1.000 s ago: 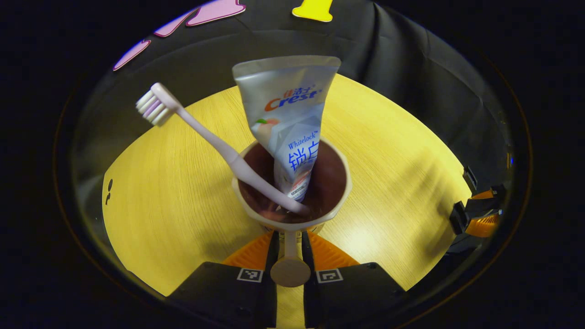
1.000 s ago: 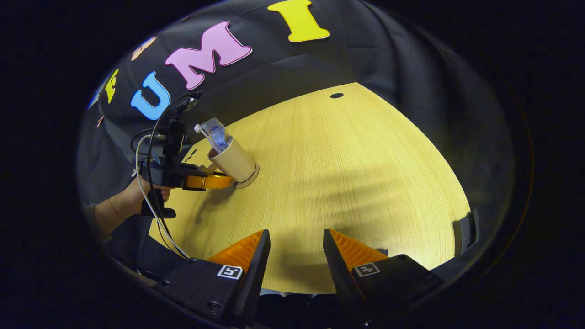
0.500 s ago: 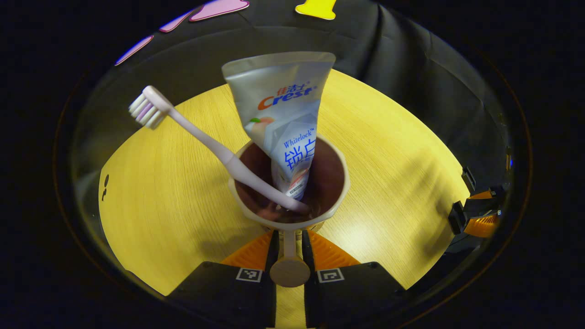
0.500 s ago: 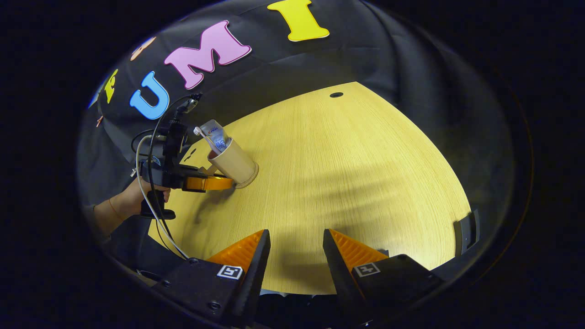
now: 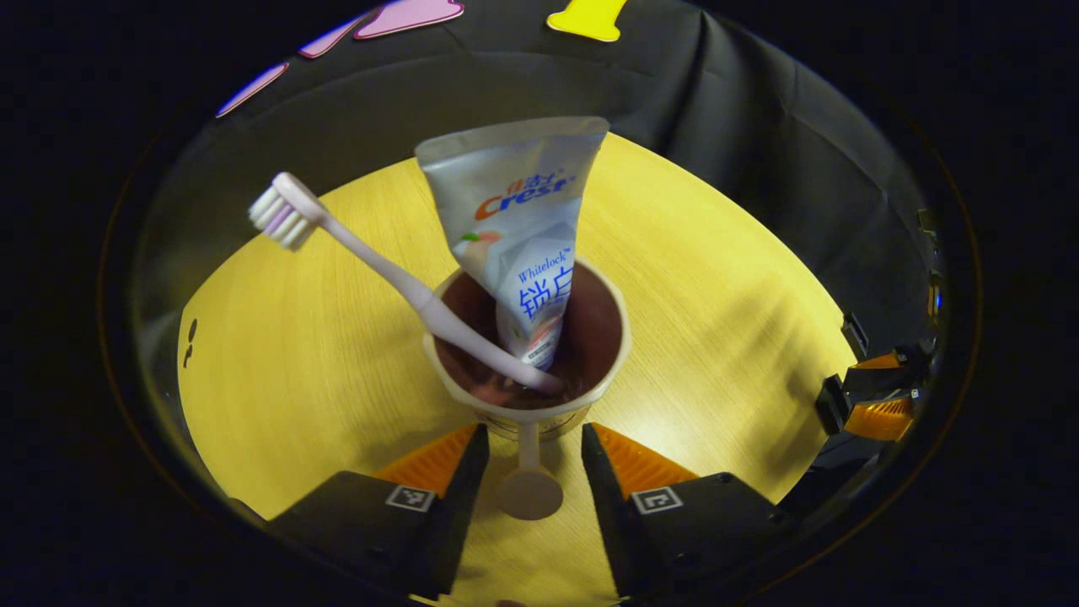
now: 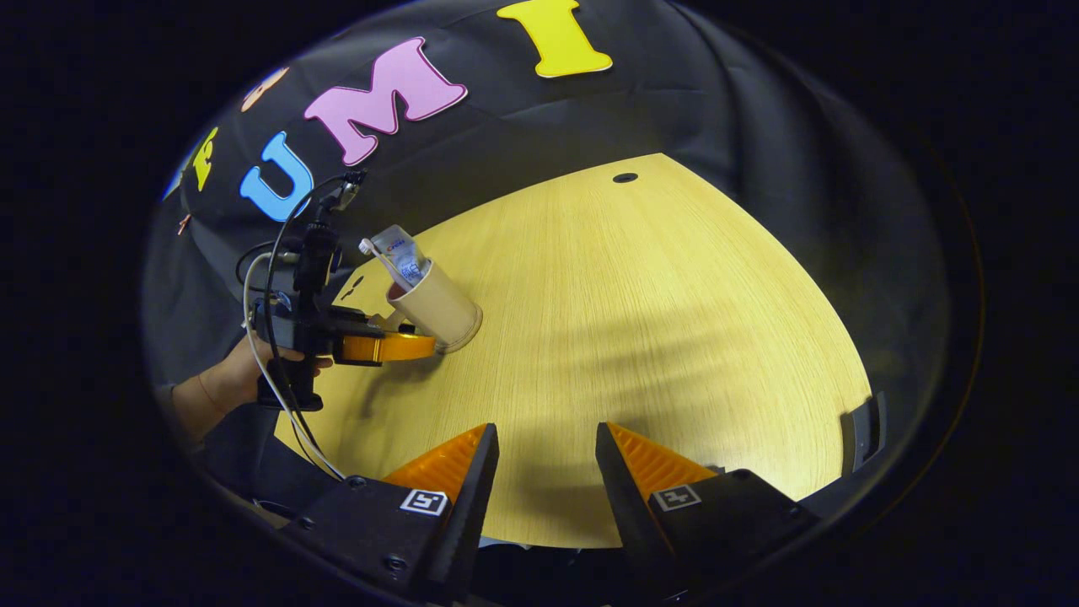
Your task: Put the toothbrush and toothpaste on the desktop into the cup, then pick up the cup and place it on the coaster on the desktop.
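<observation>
The bench (image 5: 320, 371) carries the cup (image 5: 527, 396) at frame center, standing on its coaster (image 6: 466, 331). It looks light, stiff and top-heavy; its handle (image 5: 528, 485) suits gripping. Toothpaste (image 5: 518, 219) and toothbrush (image 5: 371, 261) lean inside. Left tool (image 5: 528, 459) is open around the handle, gripping nothing; right tool (image 6: 546, 459) is open, empty.

cup (image 5: 527, 396) on coaster (image 6: 462, 335) on desk (image 5: 320, 354), left part in right gripper view | toothbrush (image 5: 379, 270) in cup, head leaning out left | toothpaste (image 5: 518, 228) in cup, right of toothbrush | left hand-held gripper (image 5: 527, 472) just before cup, cup handle (image 5: 528, 489) between its spread fingers | right hand-held gripper (image 6: 546, 472) well apart over desk's near edge
</observation>
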